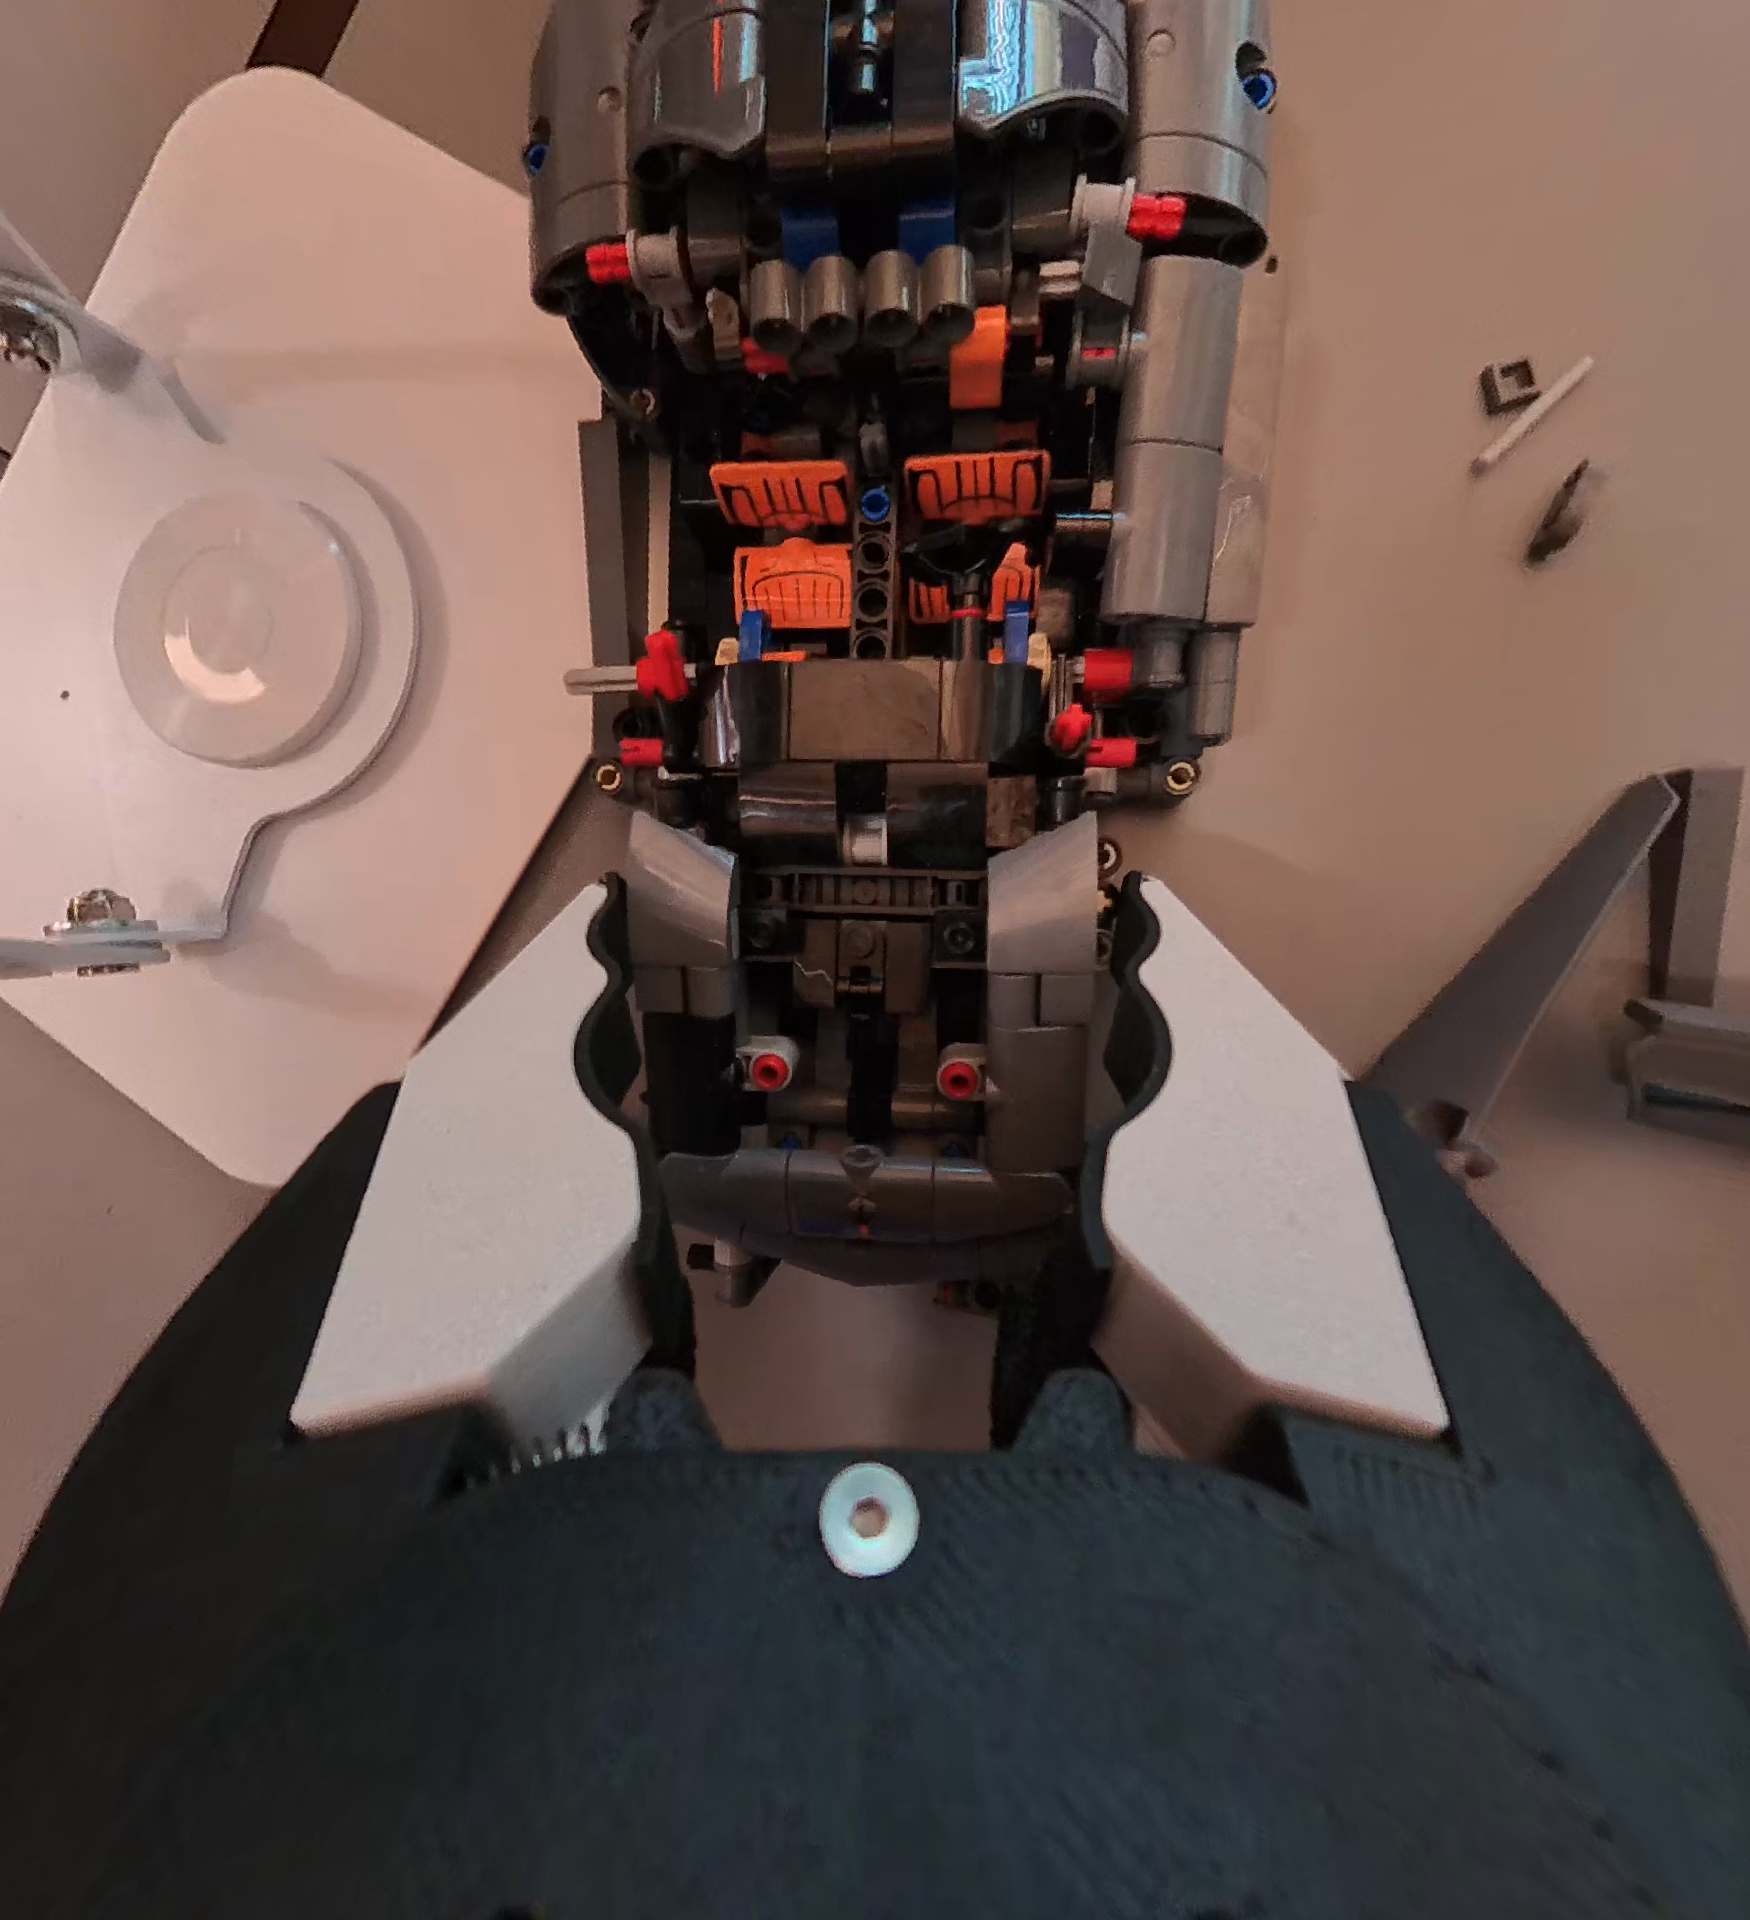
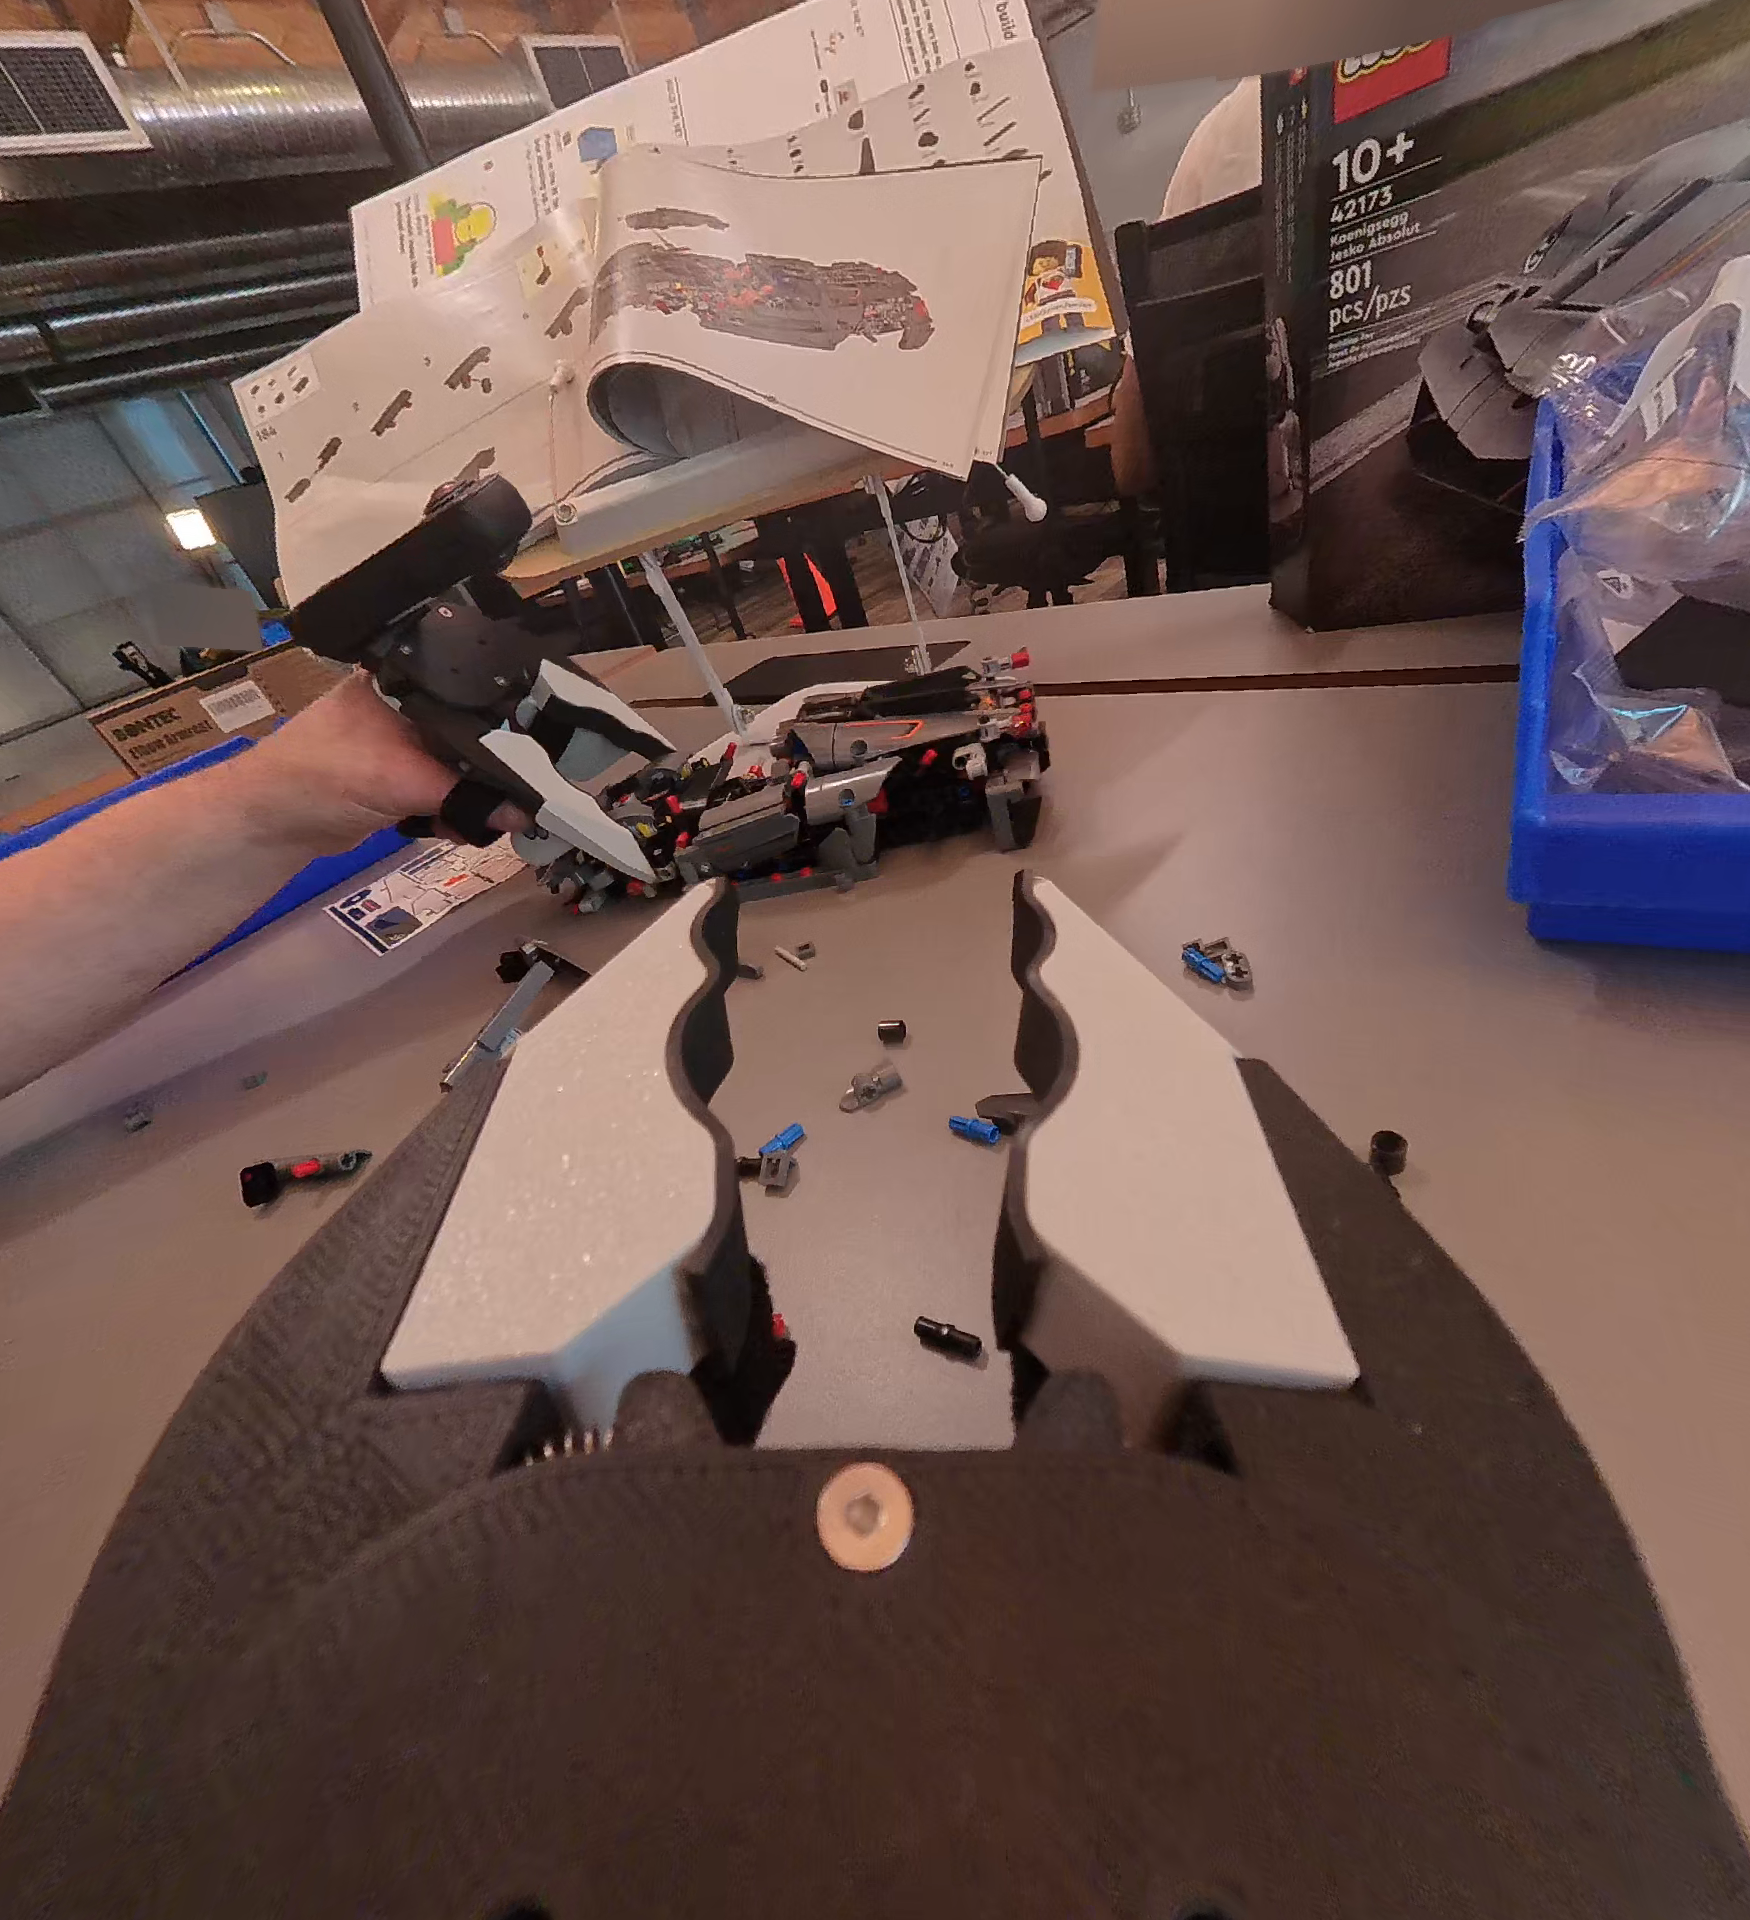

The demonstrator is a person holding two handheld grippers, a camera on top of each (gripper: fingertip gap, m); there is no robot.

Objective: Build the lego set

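The partly built grey, black and orange lego car lies on the table, seen from above in the left wrist view. My left gripper is shut on the car's narrow end, with a white finger pressed on each side. In the right wrist view the car sits mid-table, and the left gripper holds its near-left end. My right gripper is open and empty, low over the table. A blue pin, a grey connector and a black pin lie between its fingers.
A booklet on a stand rises behind the car; the stand's white base is to the car's left. The set's box and a blue bin of bags stand at right. Grey panel pieces lie to the car's right. A person's hand grips the left tool. There is about 35 centimetres between the tips of the two grippers.
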